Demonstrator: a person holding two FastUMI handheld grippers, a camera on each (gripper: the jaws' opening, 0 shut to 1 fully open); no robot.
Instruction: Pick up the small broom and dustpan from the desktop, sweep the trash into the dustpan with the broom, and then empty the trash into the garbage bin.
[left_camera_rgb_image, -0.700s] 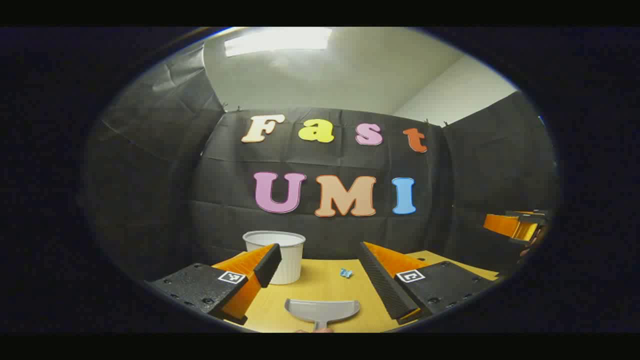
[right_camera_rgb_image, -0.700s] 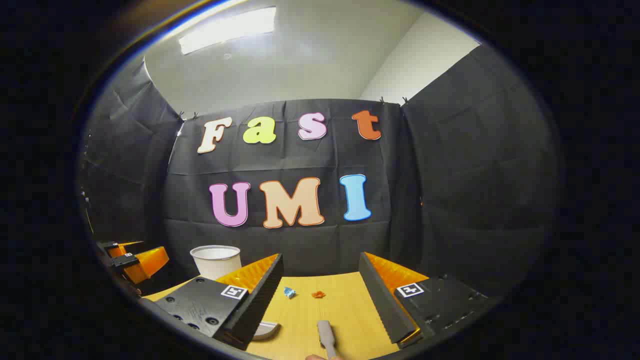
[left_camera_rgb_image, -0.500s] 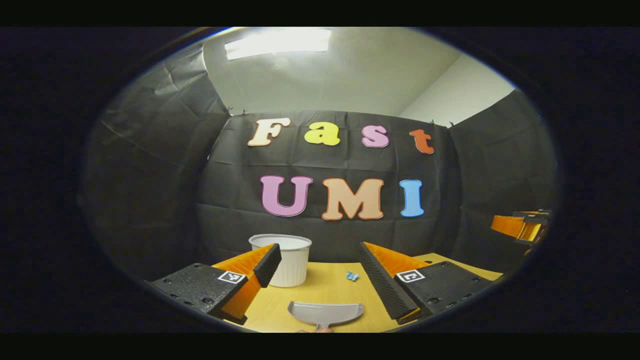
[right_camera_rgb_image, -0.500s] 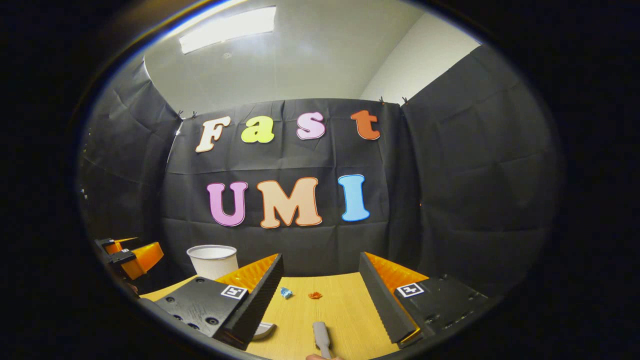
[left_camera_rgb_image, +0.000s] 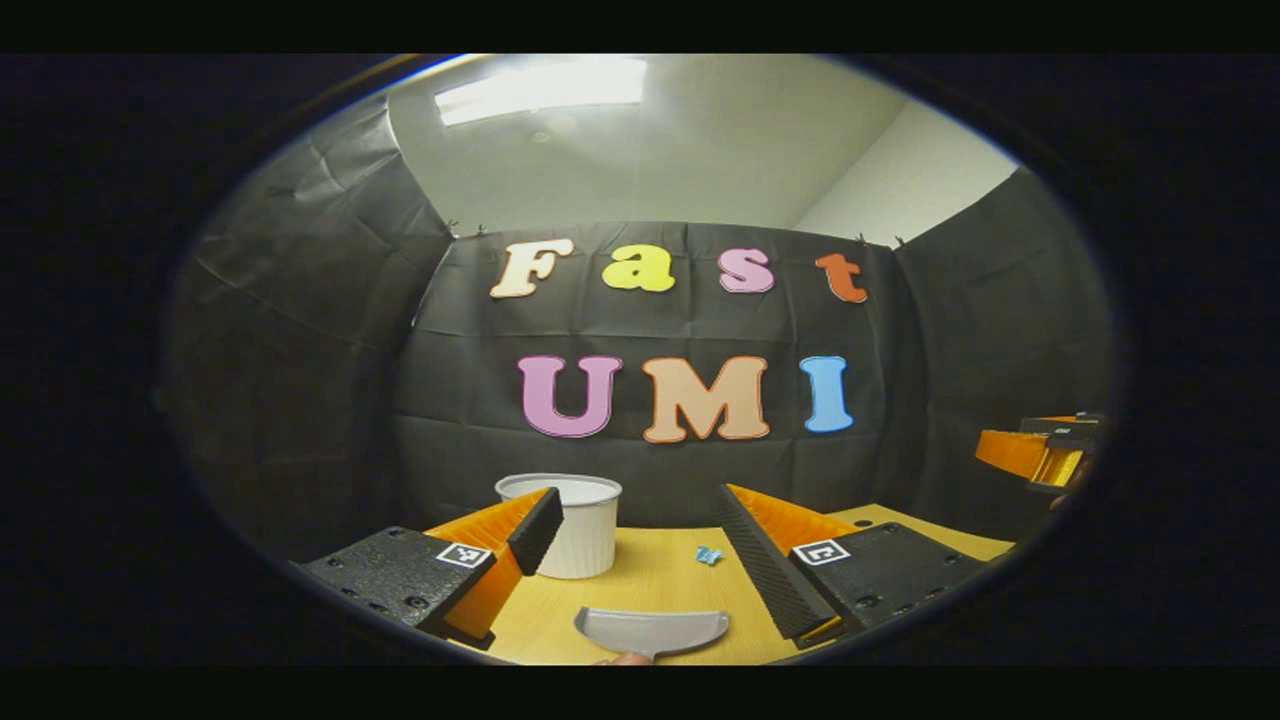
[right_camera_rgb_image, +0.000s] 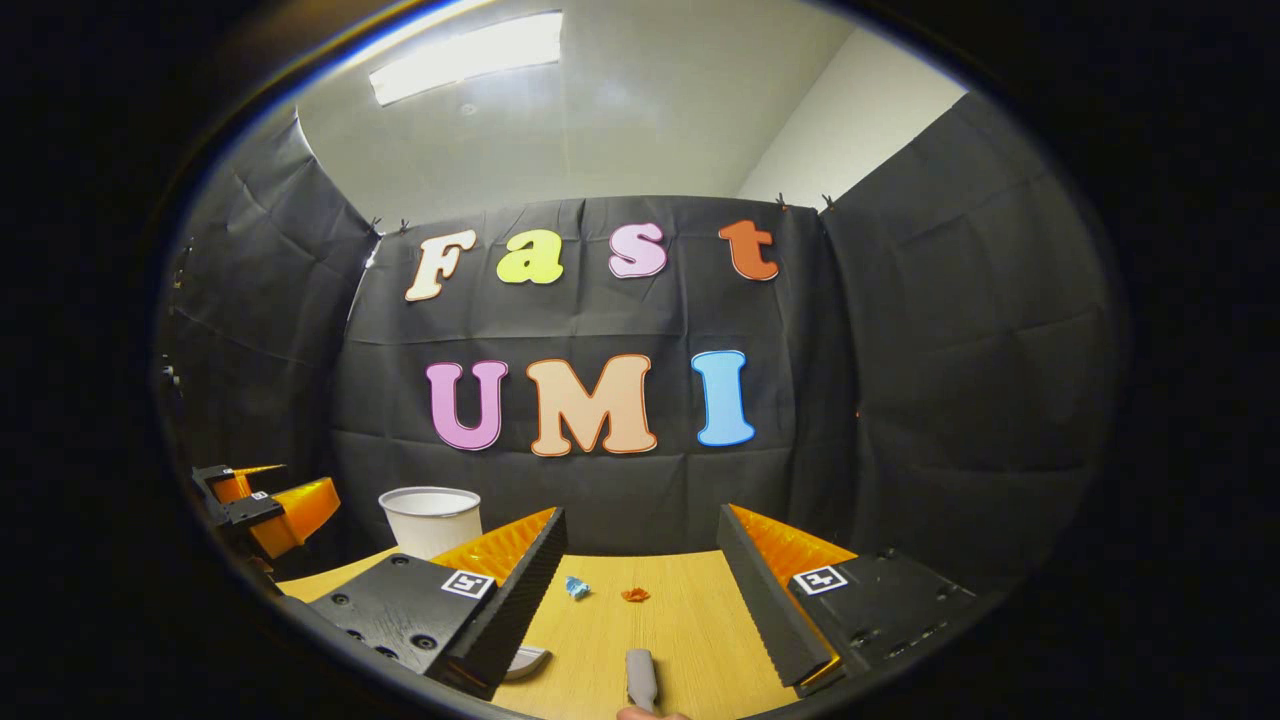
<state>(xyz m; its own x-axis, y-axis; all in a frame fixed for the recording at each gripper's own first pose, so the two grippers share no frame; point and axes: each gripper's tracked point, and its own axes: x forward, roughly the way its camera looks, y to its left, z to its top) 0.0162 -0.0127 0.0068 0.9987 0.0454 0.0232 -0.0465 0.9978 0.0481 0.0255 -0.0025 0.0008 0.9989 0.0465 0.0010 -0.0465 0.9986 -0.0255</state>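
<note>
In the left gripper view a grey dustpan (left_camera_rgb_image: 651, 631) lies on the wooden desktop (left_camera_rgb_image: 650, 575), low between the fingers of my open left gripper (left_camera_rgb_image: 640, 520). Behind it stands a white ribbed garbage bin (left_camera_rgb_image: 573, 523), and a blue scrap (left_camera_rgb_image: 708, 555) lies further right. In the right gripper view my right gripper (right_camera_rgb_image: 640, 545) is open over the desk, with the grey broom handle (right_camera_rgb_image: 641, 680) low between its fingers. A blue scrap (right_camera_rgb_image: 577, 587) and an orange scrap (right_camera_rgb_image: 635, 595) lie ahead. The dustpan's edge (right_camera_rgb_image: 527, 661) peeks out by the left finger. The bin (right_camera_rgb_image: 430, 520) stands at the back left.
The other gripper (left_camera_rgb_image: 1040, 455) hovers at the far right of the left gripper view, and the left one (right_camera_rgb_image: 265, 505) at the far left of the right gripper view. Black cloth walls close off the desk's back and sides.
Both grippers have drifted slightly, so the dustpan and broom handle sit a little lower in their views. Both stay open and nothing has been grasped.
</note>
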